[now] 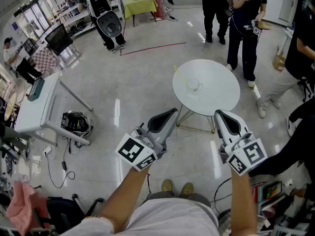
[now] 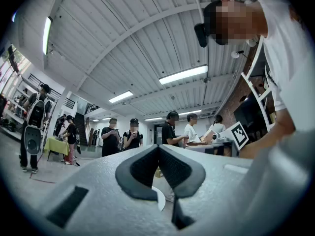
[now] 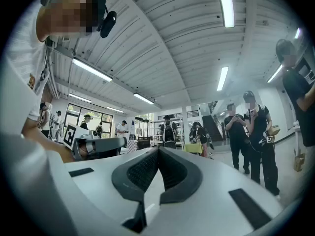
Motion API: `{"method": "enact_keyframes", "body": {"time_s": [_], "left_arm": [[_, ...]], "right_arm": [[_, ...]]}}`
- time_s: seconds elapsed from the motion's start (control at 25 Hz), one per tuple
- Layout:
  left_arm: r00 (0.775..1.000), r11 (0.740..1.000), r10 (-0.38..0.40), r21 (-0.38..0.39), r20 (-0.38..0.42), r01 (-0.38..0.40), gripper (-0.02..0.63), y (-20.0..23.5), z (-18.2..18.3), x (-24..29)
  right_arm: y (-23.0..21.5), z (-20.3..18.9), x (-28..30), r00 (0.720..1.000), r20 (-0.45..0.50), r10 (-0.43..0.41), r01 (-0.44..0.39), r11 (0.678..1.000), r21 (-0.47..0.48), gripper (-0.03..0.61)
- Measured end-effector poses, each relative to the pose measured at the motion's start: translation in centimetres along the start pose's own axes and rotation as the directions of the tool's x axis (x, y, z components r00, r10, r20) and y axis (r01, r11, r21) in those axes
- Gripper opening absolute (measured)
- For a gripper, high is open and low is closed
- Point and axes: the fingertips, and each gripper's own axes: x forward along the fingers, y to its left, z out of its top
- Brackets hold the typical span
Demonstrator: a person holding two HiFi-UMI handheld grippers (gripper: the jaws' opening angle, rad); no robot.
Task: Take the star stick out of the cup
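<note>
My left claw [image 1: 170, 113] and right claw [image 1: 221, 114] are both pinched together on nothing. Ahead of them, the star stick [image 1: 180, 74] leans in the cup [image 1: 193, 86] on the round white desk [image 1: 216, 100].

The head view looks steeply down from close above the left gripper [image 1: 171, 112] and right gripper [image 1: 219, 113] to the round table [image 1: 216, 82]. Each gripper view sits right behind its own jaws, facing outward across the hall. All three show the standing people [image 1: 246, 14].
</note>
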Motion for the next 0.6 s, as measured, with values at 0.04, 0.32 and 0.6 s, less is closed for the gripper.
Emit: {"method": "enact_keyframes", "body": {"time_s": [0.04, 0.32, 0.6], "left_arm": [[1.0, 1.0, -0.001, -0.001, 0.002, 0.001, 0.015, 0.1, 0.0, -0.1], [1.0, 1.0, -0.009, -0.003, 0.01, 0.009, 0.015, 0.9, 0.1, -0.6], [1.0, 1.0, -0.016, -0.013, 0.011, 0.016, 0.015, 1.7, -0.1, -1.0]], "right_arm": [[0.1, 0.0, 0.1, 1.0, -0.001, -0.001, 0.001, 1.0, -0.002, 0.011], [0.7, 0.0, 0.8, 1.0, 0.002, -0.007, 0.007, 1.0, -0.009, 0.011], [1.1, 0.5, 1.3, 1.0, 0.029, -0.01, 0.01, 1.0, 0.002, 0.011]]}}
